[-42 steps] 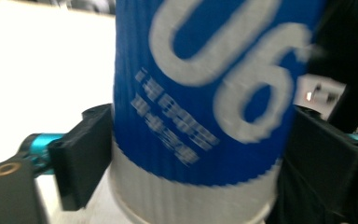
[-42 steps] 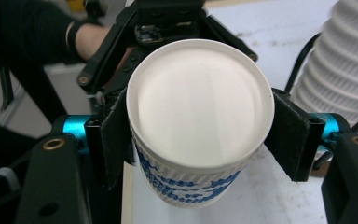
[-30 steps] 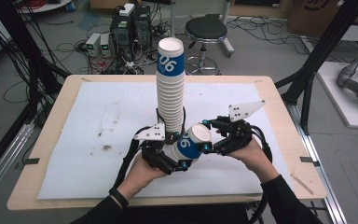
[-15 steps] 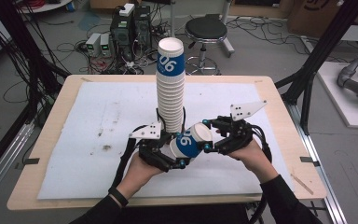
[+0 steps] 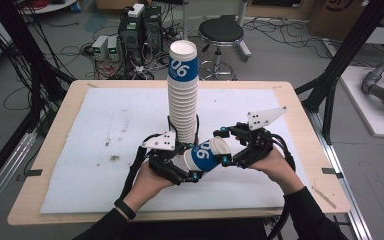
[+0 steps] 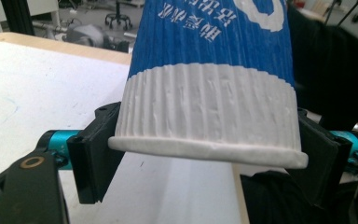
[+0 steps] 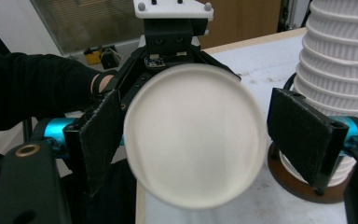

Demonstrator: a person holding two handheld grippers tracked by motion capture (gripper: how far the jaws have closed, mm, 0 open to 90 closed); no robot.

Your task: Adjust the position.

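Here the left tool (image 5: 192, 167) clamps the ribbed paper cup (image 5: 207, 154); right tool (image 5: 225, 146) stands apart.

Black sleeves cover both forearms; a black band circles the left wrist. Each gripper, left (image 5: 187, 167) and right (image 5: 225, 147), is black with turquoise joints, a grey triangular plate and black cable.

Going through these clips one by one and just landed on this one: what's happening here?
A person at a table is passing a single paper cup from one hand-held gripper to the other, in front of a tall stack of cups. The left gripper has just been closing and now clamps the cup near its rim. The right gripper has just been opening: its pads stand clear of the cup's base, which sits between them. The cup lies tilted above the white mat.
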